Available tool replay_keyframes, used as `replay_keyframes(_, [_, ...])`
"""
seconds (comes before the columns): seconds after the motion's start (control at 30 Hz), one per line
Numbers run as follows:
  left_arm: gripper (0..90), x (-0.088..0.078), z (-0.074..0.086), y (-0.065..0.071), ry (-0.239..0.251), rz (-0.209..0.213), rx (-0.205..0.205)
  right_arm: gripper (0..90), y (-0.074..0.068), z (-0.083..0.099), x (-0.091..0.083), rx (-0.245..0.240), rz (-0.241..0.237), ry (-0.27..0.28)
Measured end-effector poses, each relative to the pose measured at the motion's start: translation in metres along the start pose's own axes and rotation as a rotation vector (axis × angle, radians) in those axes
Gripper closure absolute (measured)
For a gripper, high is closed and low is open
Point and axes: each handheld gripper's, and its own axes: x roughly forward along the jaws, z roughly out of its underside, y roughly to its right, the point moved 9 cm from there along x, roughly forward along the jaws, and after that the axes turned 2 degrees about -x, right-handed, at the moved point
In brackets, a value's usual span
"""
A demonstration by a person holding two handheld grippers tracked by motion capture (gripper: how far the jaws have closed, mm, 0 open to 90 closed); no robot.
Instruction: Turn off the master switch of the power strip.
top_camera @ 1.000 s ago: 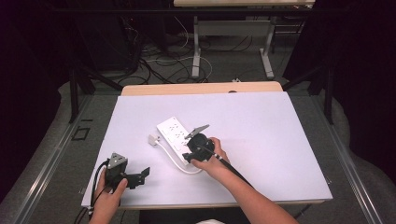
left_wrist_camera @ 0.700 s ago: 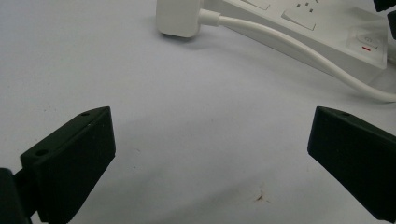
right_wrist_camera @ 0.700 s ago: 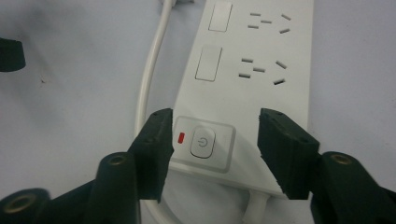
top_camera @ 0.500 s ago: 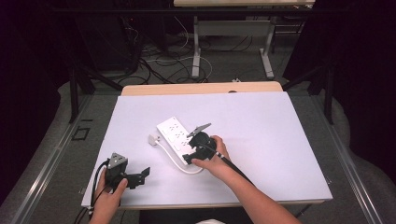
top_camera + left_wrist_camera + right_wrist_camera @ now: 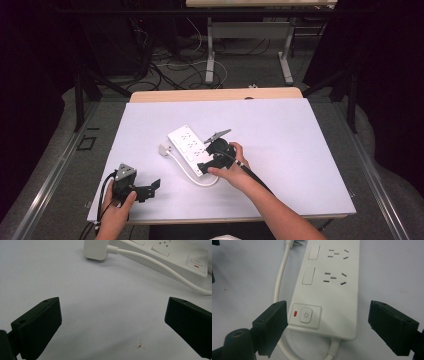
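White plastic power strip (image 5: 192, 148) lies mid-table, its cable (image 5: 187, 172) looping to the plug (image 5: 163, 149) just beside it; the right gripper (image 5: 327, 326) straddles the switch end, jaws having just been opening, spread clear of both sides; the left gripper (image 5: 110, 325) rests near the table's (image 5: 300, 150) front edge, jaws spread on nothing. Risk: a jaw could catch the cable or nudge the strip askew on closing. The right gripper view shows the power button (image 5: 306, 315) and its red mark; the high view shows neither clearly.
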Motion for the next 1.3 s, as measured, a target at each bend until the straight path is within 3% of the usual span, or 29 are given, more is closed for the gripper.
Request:
replay_keyframes(0.03, [1.0,0.0,0.0,0.0,0.001,0.0,0.0,14.6,0.0,0.001,-0.001,0.019,0.003,-0.011])
replay_keyframes(0.07, [1.0,0.0,0.0,0.0,0.001,-0.001,0.001,14.0,0.001,-0.001,-0.001,0.004,0.008,0.013])
replay_keyframes(0.37, [1.0,0.0,0.0,0.0,0.001,-0.001,0.002,0.0,0.008,-0.001,-0.011,-0.027,0.044,0.021])
replay_keyframes(0.47, [1.0,0.0,0.0,0.0,0.0,-0.001,0.002,0.0,0.011,-0.001,-0.012,-0.042,0.068,0.03])
replay_keyframes(0.53, [1.0,0.0,0.0,0.0,0.001,-0.001,0.002,0.0,0.014,0.003,-0.015,-0.05,0.086,-0.001])
replay_keyframes(0.57, [1.0,0.0,0.0,0.0,0.001,-0.001,0.002,0.0,0.013,0.001,-0.014,-0.046,0.076,0.025])
replay_keyframes(0.67, [1.0,0.0,0.0,0.0,0.0,-0.001,0.002,0.0,0.013,0.004,-0.019,-0.041,0.078,-0.004])
replay_keyframes(0.7, [1.0,0.0,0.0,0.0,0.0,-0.002,0.002,0.0,0.013,0.003,-0.018,-0.042,0.072,0.022])
replay_keyframes(1.3, [1.0,0.0,0.0,0.0,0.001,-0.001,0.001,0.0,0.025,0.01,-0.038,-0.025,0.084,0.043])
